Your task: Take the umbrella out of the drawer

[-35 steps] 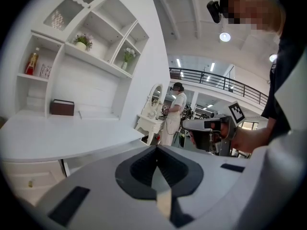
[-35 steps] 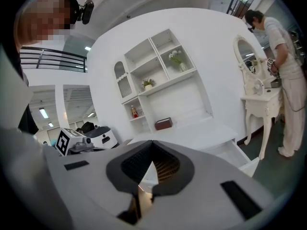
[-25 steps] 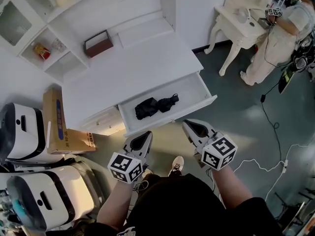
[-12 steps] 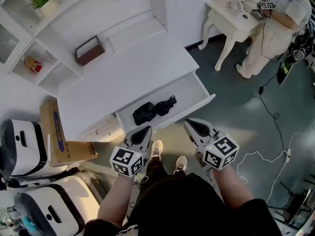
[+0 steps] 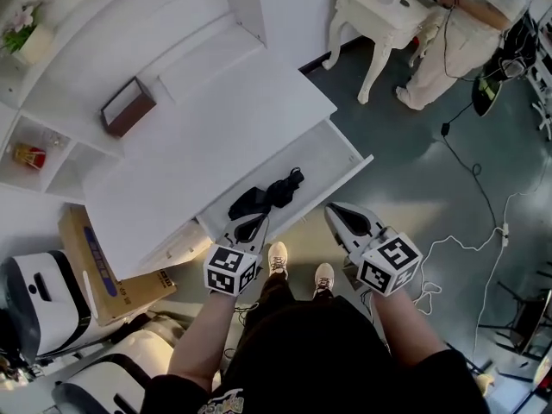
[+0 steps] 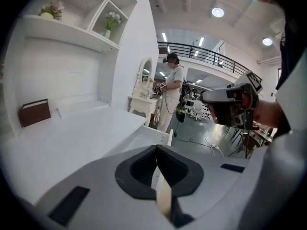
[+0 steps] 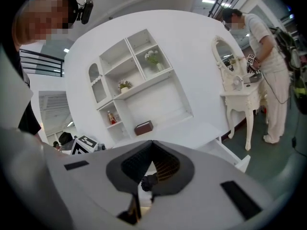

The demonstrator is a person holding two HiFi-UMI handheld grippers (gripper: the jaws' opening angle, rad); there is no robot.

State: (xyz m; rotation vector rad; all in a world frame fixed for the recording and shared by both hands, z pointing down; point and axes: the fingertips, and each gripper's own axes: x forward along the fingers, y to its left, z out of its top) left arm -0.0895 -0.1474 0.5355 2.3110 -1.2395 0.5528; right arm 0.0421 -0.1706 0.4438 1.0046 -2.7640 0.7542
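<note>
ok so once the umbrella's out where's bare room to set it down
The white desktop is bare from the brown box to the open drawer. Inside the drawer, the right half past the umbrella is free. Left of the desktop it's crowded: cardboard box, white machines.

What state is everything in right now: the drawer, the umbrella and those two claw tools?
Drawer: pulled open.
Umbrella: folded, lying in the drawer, not gripped.
Left gripper: shut, empty.
Right gripper: shut, empty.
</note>
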